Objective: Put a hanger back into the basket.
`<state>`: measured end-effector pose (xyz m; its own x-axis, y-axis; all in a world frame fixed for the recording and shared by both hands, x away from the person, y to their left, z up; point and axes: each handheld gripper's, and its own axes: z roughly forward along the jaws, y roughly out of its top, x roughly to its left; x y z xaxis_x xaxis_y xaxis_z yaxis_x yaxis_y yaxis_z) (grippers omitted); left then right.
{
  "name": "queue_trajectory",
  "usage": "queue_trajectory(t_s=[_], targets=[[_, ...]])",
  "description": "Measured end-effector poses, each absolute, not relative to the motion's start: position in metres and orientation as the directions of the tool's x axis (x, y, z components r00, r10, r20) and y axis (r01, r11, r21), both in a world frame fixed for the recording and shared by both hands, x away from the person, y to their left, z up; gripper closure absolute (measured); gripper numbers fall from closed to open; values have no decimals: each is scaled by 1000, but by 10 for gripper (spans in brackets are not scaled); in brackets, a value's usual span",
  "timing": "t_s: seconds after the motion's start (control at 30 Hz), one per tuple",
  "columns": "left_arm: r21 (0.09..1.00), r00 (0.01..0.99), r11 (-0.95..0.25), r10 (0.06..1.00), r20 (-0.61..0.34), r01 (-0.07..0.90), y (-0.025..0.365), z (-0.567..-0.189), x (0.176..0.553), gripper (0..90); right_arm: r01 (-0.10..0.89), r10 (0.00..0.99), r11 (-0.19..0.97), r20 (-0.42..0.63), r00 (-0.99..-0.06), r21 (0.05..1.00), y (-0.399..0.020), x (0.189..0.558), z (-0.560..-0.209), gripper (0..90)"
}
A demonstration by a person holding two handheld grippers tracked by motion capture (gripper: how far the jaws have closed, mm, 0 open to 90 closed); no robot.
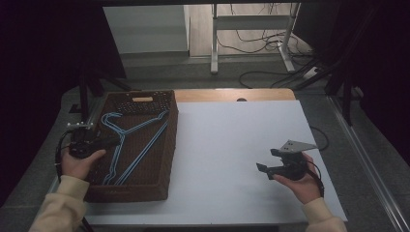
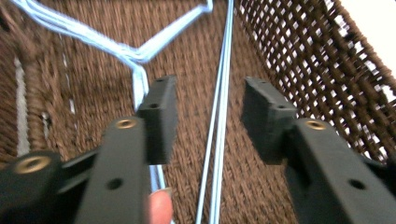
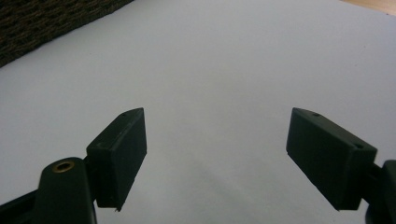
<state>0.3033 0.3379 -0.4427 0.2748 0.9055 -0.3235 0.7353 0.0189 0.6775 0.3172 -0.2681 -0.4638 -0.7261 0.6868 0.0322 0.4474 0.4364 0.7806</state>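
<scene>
High view. A white table surface (image 1: 232,159) fills the middle of the frame, with a strip of bare wood (image 1: 227,94) along its far edge at upper centre. A brown woven basket (image 1: 164,145) occupies the left part of the surface. Inside it lie light-blue wire hangers (image 1: 138,145), their straight bars running diagonally from lower left toward upper right and their hooks curling at the upper left of the basket. The left gripper (image 1: 104,142), held in the left hand (image 1: 80,162) at the left edge of the basket, reaches over the rim toward the hangers' necks. At the lower right of the frame the right hand (image 1: 300,183) holds the right gripper (image 1: 267,162) above bare white surface, well apart from the basket; a grey three-cornered plate (image 1: 296,145) sits on top of it.

Left gripper view. The 2 black jaws stand apart, unclosed, over the basket floor (image 2: 196,60). A pair of thin blue hanger bars (image 2: 222,116) runs from top to bottom of the frame through the gap between the jaws, touching neither. The twisted neck of a hanger (image 2: 135,56) lies at upper left, just beside the left-hand jaw. A fingertip (image 2: 159,207) shows at bottom centre.

Right gripper view. The 2 jaws are spread wide with nothing between them, above the white surface (image 3: 219,70). A corner of the basket (image 3: 42,23) appears at the upper left of the frame.
</scene>
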Motion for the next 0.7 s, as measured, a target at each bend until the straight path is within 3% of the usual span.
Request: queue_trajectory(t_s=[0.1, 0.33, 0.5, 0.7], targets=[[710, 315, -18, 904, -289, 704, 328, -434, 296, 407, 447, 686, 438, 31, -727, 780, -268, 317, -464, 204], [782, 505, -144, 829, -239, 607, 281, -414, 277, 297, 446, 683, 440, 32, -730, 779, -267, 318, -465, 198], [807, 608, -203, 761, -226, 554, 245, -412, 261, 268, 447, 682, 437, 36, -730, 781, -269, 318, -465, 195], [800, 650, -254, 730, -210, 544, 222, -420, 249, 249, 446, 681, 422, 48, -730, 789, -272, 316, -462, 195]])
